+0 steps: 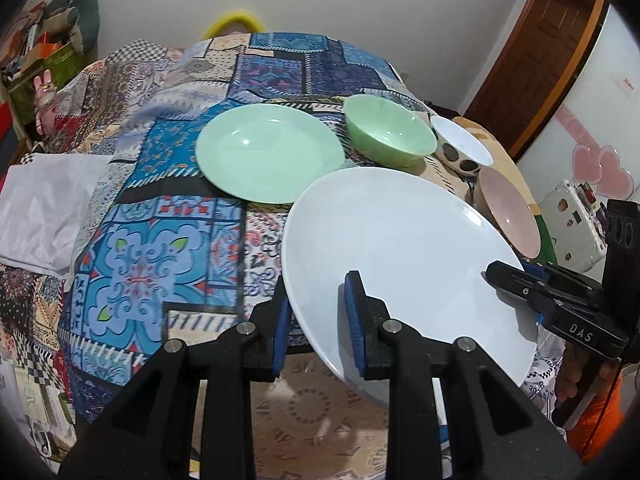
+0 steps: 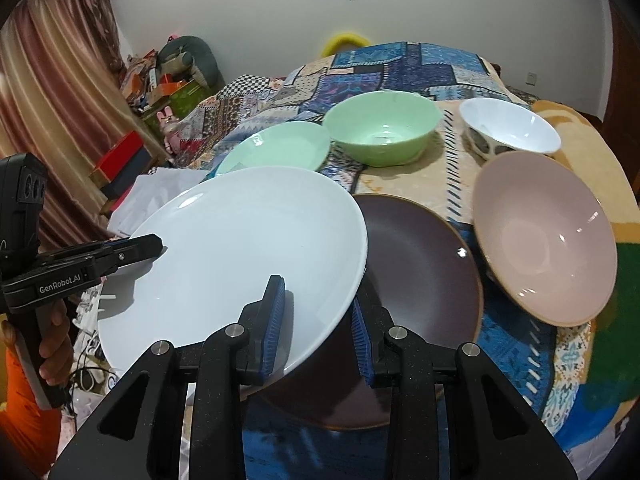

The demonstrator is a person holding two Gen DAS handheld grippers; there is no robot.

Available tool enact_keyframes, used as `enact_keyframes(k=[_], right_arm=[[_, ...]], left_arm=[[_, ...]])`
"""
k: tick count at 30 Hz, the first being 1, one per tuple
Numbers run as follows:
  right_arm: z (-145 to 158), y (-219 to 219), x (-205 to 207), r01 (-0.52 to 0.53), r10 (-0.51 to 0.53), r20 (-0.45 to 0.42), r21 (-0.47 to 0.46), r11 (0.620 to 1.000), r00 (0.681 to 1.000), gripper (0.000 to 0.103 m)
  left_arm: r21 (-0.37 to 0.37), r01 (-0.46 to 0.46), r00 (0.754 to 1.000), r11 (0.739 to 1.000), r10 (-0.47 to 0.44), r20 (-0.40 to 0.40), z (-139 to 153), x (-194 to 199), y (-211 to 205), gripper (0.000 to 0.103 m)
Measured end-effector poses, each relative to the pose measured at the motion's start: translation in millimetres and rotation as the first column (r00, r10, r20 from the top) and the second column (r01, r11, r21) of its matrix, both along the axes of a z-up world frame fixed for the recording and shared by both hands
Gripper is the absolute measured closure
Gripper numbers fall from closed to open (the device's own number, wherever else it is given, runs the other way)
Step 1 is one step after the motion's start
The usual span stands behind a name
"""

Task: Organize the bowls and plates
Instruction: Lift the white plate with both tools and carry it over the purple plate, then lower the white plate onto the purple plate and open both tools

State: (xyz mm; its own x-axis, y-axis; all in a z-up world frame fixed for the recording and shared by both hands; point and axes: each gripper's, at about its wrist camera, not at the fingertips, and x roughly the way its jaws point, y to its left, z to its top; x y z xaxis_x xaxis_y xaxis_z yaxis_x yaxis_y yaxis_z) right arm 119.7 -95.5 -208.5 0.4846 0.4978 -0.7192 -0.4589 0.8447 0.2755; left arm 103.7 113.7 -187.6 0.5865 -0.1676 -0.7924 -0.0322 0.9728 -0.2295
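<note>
You've got the white plate (image 2: 240,248) off the cloth (image 1: 160,248), pinched at opposite rims: left gripper (image 1: 316,320) on one edge, right gripper (image 2: 316,328) on the other, jaws narrow on the rim, so the load is shared and the plate can't swing. It hangs over the brown plate (image 2: 420,264), probably its stacking spot, with green plate (image 1: 268,156), green bowl (image 2: 380,128) and pink plate (image 2: 548,236) set apart.

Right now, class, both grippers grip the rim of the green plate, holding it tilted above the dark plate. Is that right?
Not quite. The left gripper and right gripper grip the white plate, not a green one; the green plate lies untouched behind it. The right wrist view shows it, tilted above the dark plate.
</note>
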Motion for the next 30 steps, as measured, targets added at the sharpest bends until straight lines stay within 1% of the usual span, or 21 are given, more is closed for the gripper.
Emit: enact_keyframes(k=[7,16,30], right_arm=[[-5.9,-20.2,0.0,0.021,-0.021,-0.009,0.008,1.0,1.0,0.074],[-19.0,-40.6,3.0,0.054,-0.053,-0.046,0.018,0.998,0.998,0.074],[-35.1,-53.7,10.5,0.071,-0.069,-0.095,0.017,0.997,0.993,0.074]], left_arm=[[0.006,0.022,1.0,1.0,-0.022,-0.016,-6.3,12.0,-21.8,0.077],[0.014,0.043,0.998,0.999,-0.042,-0.045,-20.2,26.1,-44.0,0.077],[0.023,0.052,0.995,0.998,-0.05,-0.087,-40.5,43.0,-56.0,0.077]])
